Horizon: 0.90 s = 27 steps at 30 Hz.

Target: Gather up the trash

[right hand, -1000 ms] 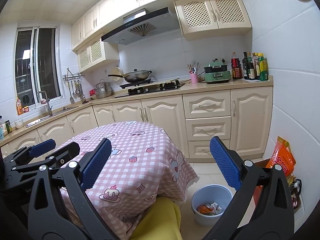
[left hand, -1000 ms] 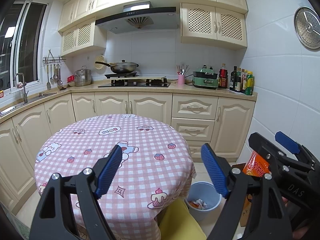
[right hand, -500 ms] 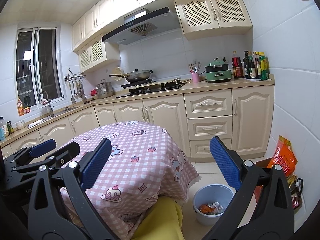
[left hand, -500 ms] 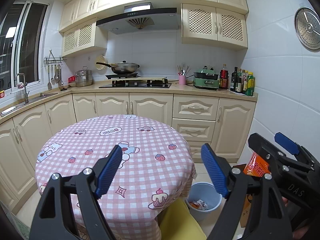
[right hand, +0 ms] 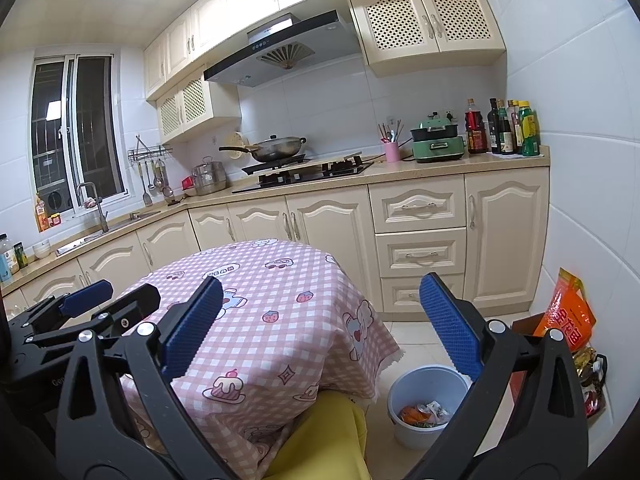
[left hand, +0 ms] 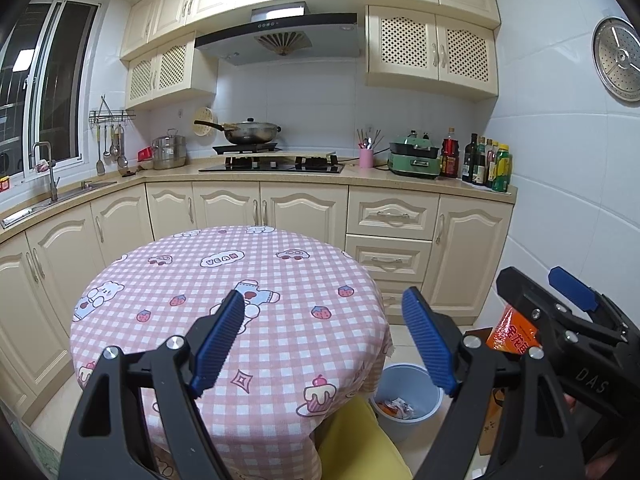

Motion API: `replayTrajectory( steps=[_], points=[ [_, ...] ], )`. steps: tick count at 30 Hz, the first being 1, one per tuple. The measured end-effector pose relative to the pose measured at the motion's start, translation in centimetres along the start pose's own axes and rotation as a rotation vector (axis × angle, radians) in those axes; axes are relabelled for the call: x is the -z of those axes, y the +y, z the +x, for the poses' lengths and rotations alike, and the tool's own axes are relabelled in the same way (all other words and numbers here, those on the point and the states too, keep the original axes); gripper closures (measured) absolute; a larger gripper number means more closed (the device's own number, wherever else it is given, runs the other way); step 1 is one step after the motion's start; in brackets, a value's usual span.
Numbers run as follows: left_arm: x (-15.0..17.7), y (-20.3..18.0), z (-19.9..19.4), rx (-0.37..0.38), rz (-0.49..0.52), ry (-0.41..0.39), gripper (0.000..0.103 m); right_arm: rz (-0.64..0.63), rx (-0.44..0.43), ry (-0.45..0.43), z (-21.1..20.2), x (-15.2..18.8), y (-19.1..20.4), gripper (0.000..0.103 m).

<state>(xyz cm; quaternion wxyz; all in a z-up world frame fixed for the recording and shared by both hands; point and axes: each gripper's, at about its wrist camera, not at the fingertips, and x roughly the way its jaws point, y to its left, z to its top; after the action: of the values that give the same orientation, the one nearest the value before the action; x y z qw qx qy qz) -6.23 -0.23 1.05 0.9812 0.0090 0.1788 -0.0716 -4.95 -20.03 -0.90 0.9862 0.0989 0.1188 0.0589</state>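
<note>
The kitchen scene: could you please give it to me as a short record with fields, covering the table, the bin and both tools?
table: round, under a pink checked tablecloth, nothing on top
trash bin: pale blue bin on the floor at the table's right, wrappers inside
left tool: left tool jaws wide apart, nothing between them, above the table's near edge
right tool: right tool jaws wide apart, nothing between them
floor by right wall: orange bag in a cardboard box
foreground: yellow seat at the table's near side
</note>
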Motion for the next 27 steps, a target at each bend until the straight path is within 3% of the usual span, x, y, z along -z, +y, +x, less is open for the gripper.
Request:
replayTrajectory(
  steps=[27],
  points=[
    [0.34, -0.29, 0.69, 0.002, -0.002, 0.022, 0.024, 0.014, 0.004, 0.030, 0.43, 0.56, -0.38, 0.006]
  ],
)
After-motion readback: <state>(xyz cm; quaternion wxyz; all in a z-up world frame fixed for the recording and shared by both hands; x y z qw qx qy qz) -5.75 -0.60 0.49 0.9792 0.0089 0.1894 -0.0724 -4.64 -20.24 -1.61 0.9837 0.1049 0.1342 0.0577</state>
